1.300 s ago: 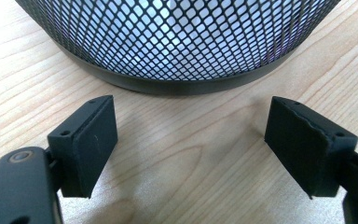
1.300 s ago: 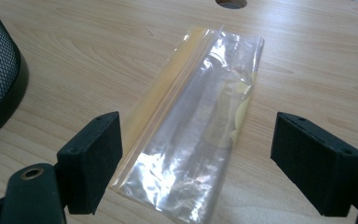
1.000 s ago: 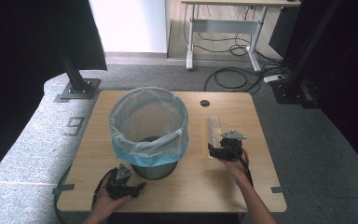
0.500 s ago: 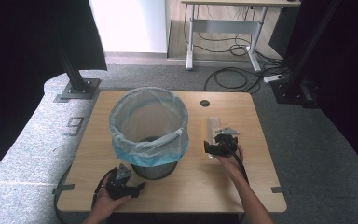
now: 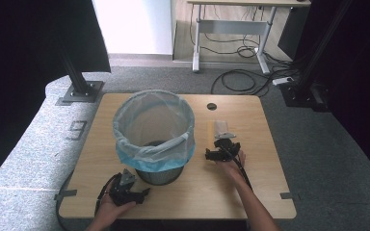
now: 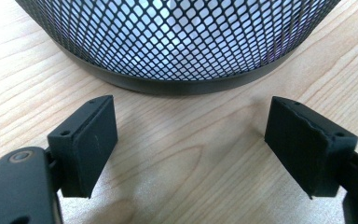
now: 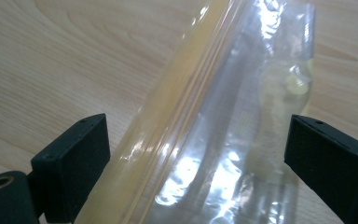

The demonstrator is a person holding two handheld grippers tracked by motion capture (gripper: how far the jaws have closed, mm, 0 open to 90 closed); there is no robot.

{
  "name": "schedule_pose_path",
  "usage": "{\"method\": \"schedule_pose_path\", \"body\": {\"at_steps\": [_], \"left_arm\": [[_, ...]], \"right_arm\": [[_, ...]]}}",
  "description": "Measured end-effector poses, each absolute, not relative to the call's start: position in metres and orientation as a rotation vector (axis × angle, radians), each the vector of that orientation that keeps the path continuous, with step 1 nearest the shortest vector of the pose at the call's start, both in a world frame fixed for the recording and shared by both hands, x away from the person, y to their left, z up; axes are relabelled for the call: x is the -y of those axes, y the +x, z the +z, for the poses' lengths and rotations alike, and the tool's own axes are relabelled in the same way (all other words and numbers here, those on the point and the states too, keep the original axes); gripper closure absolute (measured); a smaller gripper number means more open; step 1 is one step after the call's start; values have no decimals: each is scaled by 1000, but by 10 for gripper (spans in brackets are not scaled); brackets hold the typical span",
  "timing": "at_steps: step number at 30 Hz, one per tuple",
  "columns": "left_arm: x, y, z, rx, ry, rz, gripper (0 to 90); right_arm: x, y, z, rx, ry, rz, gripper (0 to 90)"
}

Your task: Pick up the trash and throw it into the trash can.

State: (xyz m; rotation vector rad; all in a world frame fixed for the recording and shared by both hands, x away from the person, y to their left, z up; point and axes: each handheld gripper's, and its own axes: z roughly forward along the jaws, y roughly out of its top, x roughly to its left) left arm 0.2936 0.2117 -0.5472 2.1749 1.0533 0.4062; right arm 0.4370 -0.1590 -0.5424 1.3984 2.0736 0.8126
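A black mesh bin (image 5: 155, 139) lined with a pale blue bag (image 5: 147, 156) stands on the wooden table (image 5: 260, 183), left of centre. A clear plastic bag (image 5: 219, 129) with a yellowish strip lies flat to the bin's right. My right gripper (image 5: 215, 153) sits at the bag's near end; in the right gripper view its open jaws straddle the clear bag (image 7: 223, 140) without closing on it. My left gripper (image 5: 142, 192) rests by the table's front edge; its open jaws face the bin's mesh wall (image 6: 177, 37) with bare wood between them.
A round cable hole (image 5: 212, 106) lies in the table behind the clear bag. Grey carpet surrounds the table. A black stand base (image 5: 79, 91) sits at the back left; a desk with cables (image 5: 236, 82) stands behind.
My right gripper has moved left and slightly forward over the near end of the clear bag. The left gripper has stayed in place.
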Motion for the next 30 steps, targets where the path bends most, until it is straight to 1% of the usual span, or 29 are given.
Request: {"method": "schedule_pose_path", "body": {"at_steps": [2,5,6,7,10,11,12,14,15,16,17,18,19,20,21,23,24,25,26,27,30], "left_arm": [[-212,294,-547,-1053,2175,406,169],[-212,294,-547,-1053,2175,407,169],[-212,294,-547,-1053,2175,407,169],[-212,294,-547,-1053,2175,407,169],[-212,294,-547,-1053,2175,406,169],[-212,294,-547,-1053,2175,406,169],[-212,294,-547,-1053,2175,407,169],[-212,294,-547,-1053,2175,407,169],[-212,294,-547,-1053,2175,406,169],[-212,294,-547,-1053,2175,406,169],[-212,294,-547,-1053,2176,406,169],[-212,294,-547,-1052,2176,407,169],[-212,294,-547,-1053,2175,407,169],[-212,294,-547,-1053,2175,407,169],[-212,294,-547,-1053,2175,406,169],[-212,294,-547,-1053,2175,407,169],[-212,294,-547,-1053,2175,407,169],[-212,294,-547,-1053,2175,407,169],[-212,294,-547,-1053,2175,407,169],[-212,294,-547,-1053,2175,406,169],[-212,294,-547,-1053,2175,407,169]], "right_arm": [[157,438,-547,-2088,1400,786,63],[159,438,-547,-2071,1429,783,129],[159,438,-547,-2071,1429,783,129],[163,439,-547,-2061,1457,781,156],[168,439,-547,-2071,1509,840,268],[168,439,-547,-2071,1509,840,268],[169,438,-545,-2080,1505,838,363],[169,437,-543,-2084,1501,837,444],[169,437,-543,-2084,1501,837,444],[168,437,-543,-2088,1498,837,481],[168,437,-541,-2095,1498,832,555],[169,437,-541,-2099,1497,832,579],[169,437,-541,-2105,1492,834,622],[169,437,-541,-2105,1492,834,622],[171,437,-540,-2114,1488,837,696],[174,437,-540,-2130,1477,845,777],[175,436,-540,-2139,1476,852,804],[175,436,-540,-2139,1476,852,804],[176,437,-540,-2145,1480,861,825],[180,437,-540,-2153,1496,888,862],[184,438,-540,-2168,1497,938,875]]}}
